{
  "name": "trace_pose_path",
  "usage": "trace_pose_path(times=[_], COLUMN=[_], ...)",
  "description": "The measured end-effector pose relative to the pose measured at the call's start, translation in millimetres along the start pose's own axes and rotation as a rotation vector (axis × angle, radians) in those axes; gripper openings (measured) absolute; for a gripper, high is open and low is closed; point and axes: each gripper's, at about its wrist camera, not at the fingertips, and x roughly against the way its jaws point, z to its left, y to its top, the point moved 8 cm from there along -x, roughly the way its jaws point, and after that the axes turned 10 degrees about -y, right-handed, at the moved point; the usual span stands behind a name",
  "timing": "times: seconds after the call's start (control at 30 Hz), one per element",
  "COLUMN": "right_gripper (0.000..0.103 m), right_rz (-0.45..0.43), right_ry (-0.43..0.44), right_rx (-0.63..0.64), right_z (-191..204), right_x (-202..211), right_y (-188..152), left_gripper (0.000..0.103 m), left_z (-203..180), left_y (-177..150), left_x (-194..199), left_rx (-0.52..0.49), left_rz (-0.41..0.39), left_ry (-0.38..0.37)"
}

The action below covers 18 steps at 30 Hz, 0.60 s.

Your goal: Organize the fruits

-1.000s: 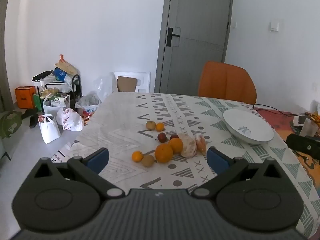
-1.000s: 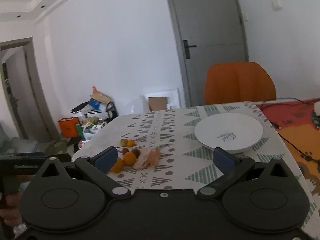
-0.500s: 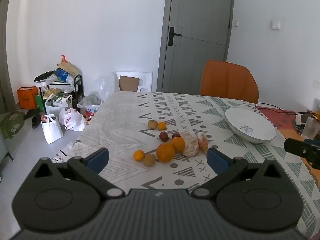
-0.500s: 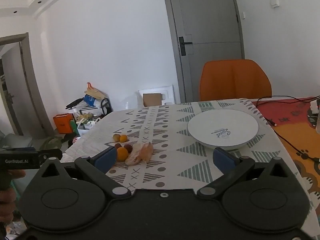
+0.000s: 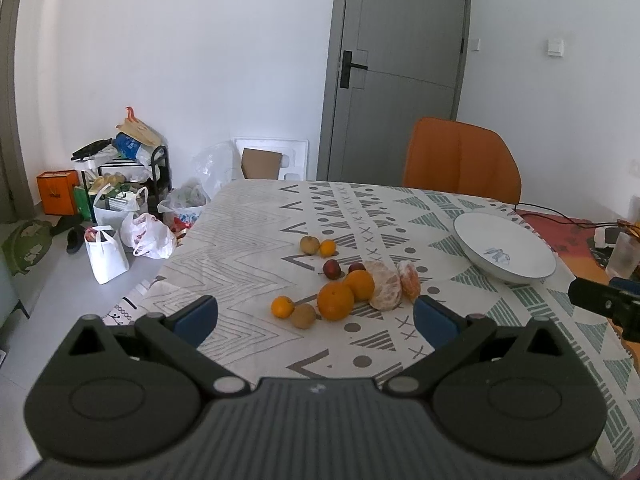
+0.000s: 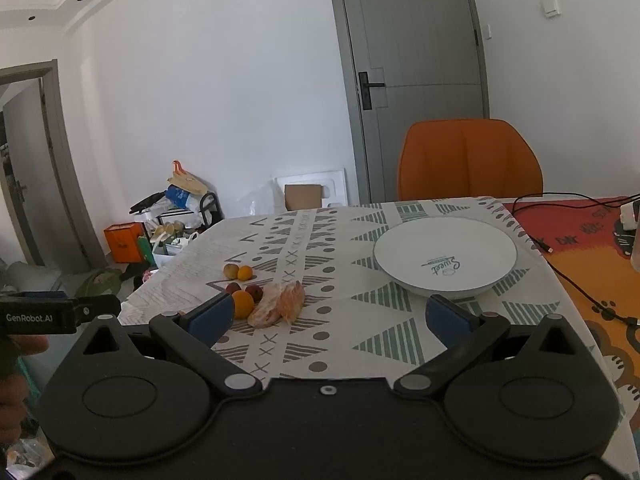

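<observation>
left gripper (image 5: 316, 314): spread wide, holding nothing, above near counter (image 5: 248, 240) edge | fruits (image 5: 344, 284): clustered mid-counter, oranges touching peeled segments | plate (image 6: 444, 256): bare, well right of fruits | right gripper (image 6: 327, 318): spread wide, holding nothing, facing plate

In the right wrist view, the left blue finger (image 6: 210, 318) covers part of an orange (image 6: 244, 303) and whatever fruit lies behind it beside the peeled citrus (image 6: 280, 305). The counter (image 5: 248, 240) has its near edge hidden under each hand-held gripper body. The white plate (image 5: 505, 248) bears print too small to read in the left wrist view, and the right picture edge cuts off a clear container (image 5: 624, 254) beyond it.
</observation>
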Motion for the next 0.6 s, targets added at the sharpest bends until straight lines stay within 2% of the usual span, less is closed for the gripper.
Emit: trace_pose_path(times=[0.6], right_gripper=[0.103], right_rz=[0.001], right_ry=[-0.022], right_rx=[0.012], right_z=[0.5], right_x=[-3.3], right_y=[-3.2], left_gripper=[0.103], left_z=[0.4], left_y=[-0.4], left_x=[-1.6], left_rx=[0.001], left_rz=[0.003], left_ry=[0.001])
